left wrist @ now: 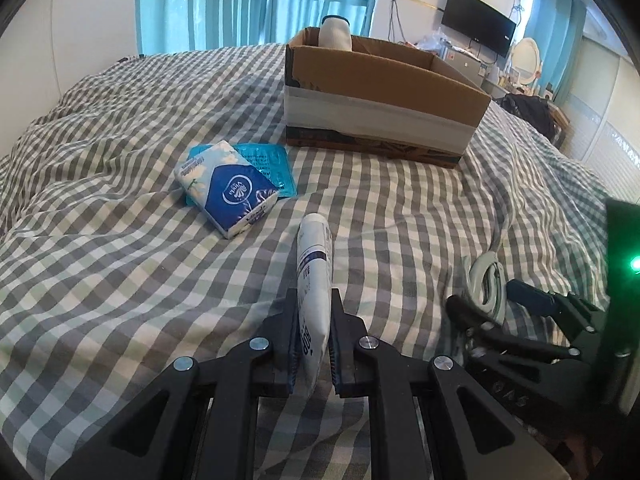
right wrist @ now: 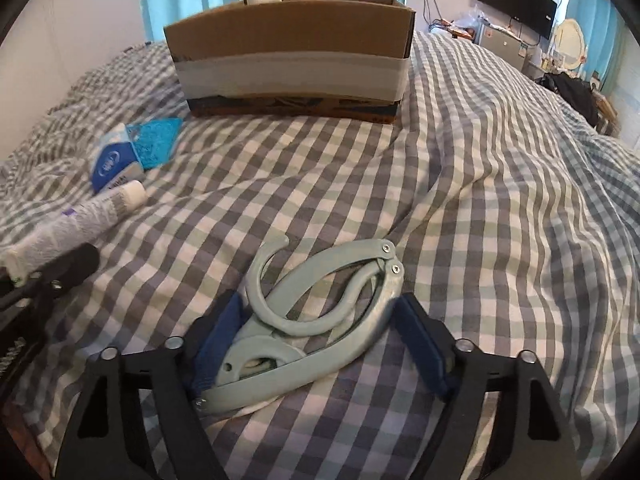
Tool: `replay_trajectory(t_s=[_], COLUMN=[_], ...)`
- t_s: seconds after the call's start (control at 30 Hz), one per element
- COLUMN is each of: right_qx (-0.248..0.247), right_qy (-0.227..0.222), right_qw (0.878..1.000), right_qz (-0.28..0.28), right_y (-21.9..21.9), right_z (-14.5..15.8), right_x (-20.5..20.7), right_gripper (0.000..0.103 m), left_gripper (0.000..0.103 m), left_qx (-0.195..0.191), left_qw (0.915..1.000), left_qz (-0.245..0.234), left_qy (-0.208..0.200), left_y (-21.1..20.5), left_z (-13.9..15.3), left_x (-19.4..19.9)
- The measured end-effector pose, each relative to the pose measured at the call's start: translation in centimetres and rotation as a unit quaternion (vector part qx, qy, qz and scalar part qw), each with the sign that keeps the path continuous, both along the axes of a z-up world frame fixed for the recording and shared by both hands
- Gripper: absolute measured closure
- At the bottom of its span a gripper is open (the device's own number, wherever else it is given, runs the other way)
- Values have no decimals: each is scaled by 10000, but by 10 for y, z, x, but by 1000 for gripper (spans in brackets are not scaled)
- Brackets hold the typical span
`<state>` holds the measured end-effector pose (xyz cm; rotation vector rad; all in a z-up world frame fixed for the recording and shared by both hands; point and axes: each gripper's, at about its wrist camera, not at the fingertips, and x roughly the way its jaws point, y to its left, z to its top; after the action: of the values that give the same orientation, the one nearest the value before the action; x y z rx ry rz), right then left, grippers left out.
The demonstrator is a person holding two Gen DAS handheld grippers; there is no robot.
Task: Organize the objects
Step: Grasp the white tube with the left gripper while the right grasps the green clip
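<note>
My left gripper (left wrist: 314, 300) is shut on a white tube (left wrist: 314, 280) with blue print, cap pointing away, low over the checked bed. The tube also shows in the right wrist view (right wrist: 80, 220). My right gripper (right wrist: 320, 308) is shut on a pale blue folding hanger (right wrist: 316, 312) that lies on the bed; both blue pads touch its sides. The hanger also shows in the left wrist view (left wrist: 486, 280). A blue and white tissue pack (left wrist: 228, 190) lies on a teal packet (left wrist: 268, 164). An open cardboard box (left wrist: 380, 96) stands behind, with a white bottle (left wrist: 335, 32) in it.
The checked blanket (left wrist: 120, 160) is wrinkled, with folds at left and right. The box (right wrist: 292, 56) stands straight ahead in the right wrist view. A wall-mounted TV (left wrist: 478, 26), a round mirror and furniture stand at the far right beyond the bed.
</note>
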<state>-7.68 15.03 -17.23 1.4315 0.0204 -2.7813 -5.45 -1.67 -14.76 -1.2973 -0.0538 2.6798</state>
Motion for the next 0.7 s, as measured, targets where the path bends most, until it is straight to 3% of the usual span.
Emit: replay_trajectory(t_s=[0.03, 0.07, 0.1, 0.2, 0.47, 0.6, 0.7], right_qx=[-86, -240, -303, -22, -466, -413, -709], right_qy=[54, 127, 199, 239, 350, 334, 211], right_qw=[9999, 9995, 9989, 9985, 9972, 9980, 9970], right_qz=[30, 157, 303, 492, 458, 340, 246], right_y=[2, 2, 0, -7, 19, 33, 46], right_z=[3, 7, 12, 21, 39, 40, 35], right_x=[3, 6, 9, 17, 37, 43, 45], right_gripper=[39, 73, 77, 82, 91, 92, 92], left_gripper=[91, 91, 91, 91, 91, 91, 91], left_qx=[15, 20, 17, 107, 10, -20, -32], left_qw=[10000, 10000, 10000, 9998, 9998, 9998, 9997], left_qz=[-2, 6, 17, 63, 132, 182, 210], left_qy=[-32, -72, -95, -164, -153, -92, -101], left_y=[0, 0, 0, -2, 1, 2, 4], left_z=[-1, -2, -2, -1, 9, 17, 18], left_x=[-1, -1, -1, 0, 15, 20, 19])
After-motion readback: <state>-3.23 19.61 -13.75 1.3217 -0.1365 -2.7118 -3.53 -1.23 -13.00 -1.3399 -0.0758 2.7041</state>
